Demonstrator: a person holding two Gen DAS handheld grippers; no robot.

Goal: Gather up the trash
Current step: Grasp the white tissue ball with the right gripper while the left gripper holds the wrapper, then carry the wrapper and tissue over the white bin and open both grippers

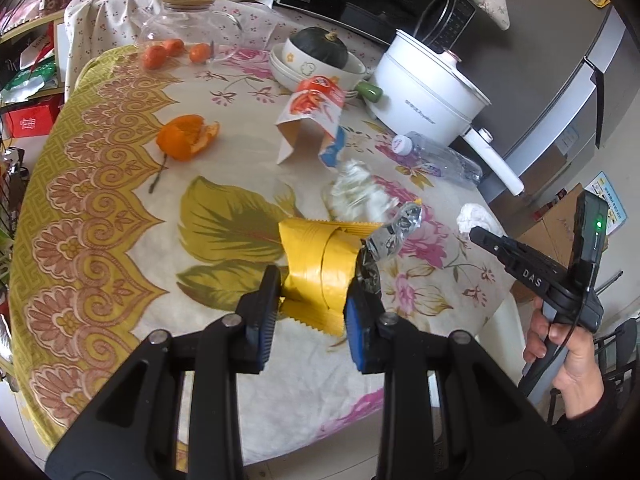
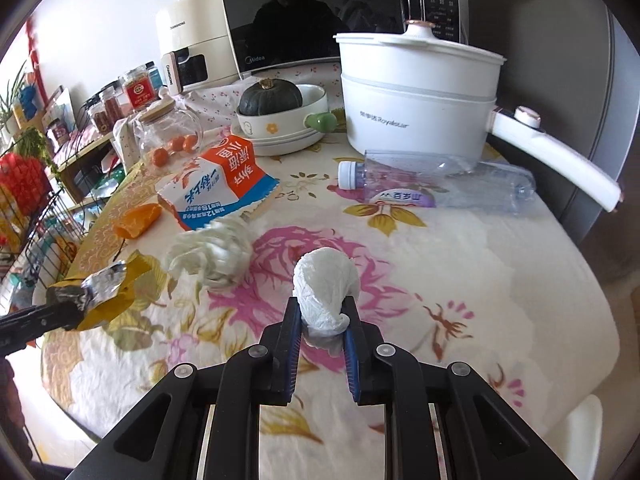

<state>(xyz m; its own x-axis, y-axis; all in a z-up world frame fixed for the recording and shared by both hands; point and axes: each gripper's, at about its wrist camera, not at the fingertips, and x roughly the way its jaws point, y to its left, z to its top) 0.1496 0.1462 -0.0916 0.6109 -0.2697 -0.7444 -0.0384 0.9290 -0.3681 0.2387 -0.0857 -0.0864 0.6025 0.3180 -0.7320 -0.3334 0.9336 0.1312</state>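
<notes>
My left gripper (image 1: 314,292) is shut on a yellow snack wrapper (image 1: 320,264) with a silver foil inside, held just above the floral tablecloth (image 1: 120,208); the wrapper also shows in the right wrist view (image 2: 108,292). My right gripper (image 2: 323,320) is shut on a crumpled white tissue ball (image 2: 326,284), which also shows in the left wrist view (image 1: 476,216). Other trash lies on the table: a loose crumpled tissue (image 2: 212,248), a torn milk carton (image 2: 224,184), an empty plastic bottle (image 2: 432,184) and orange peel (image 1: 186,136).
A white electric pot (image 2: 416,96) with a long handle stands at the back right. A bowl with a dark squash (image 2: 272,100), a glass jar (image 2: 168,132) with small oranges, and a microwave (image 2: 304,12) line the back. A wire rack (image 2: 32,216) stands left of the table.
</notes>
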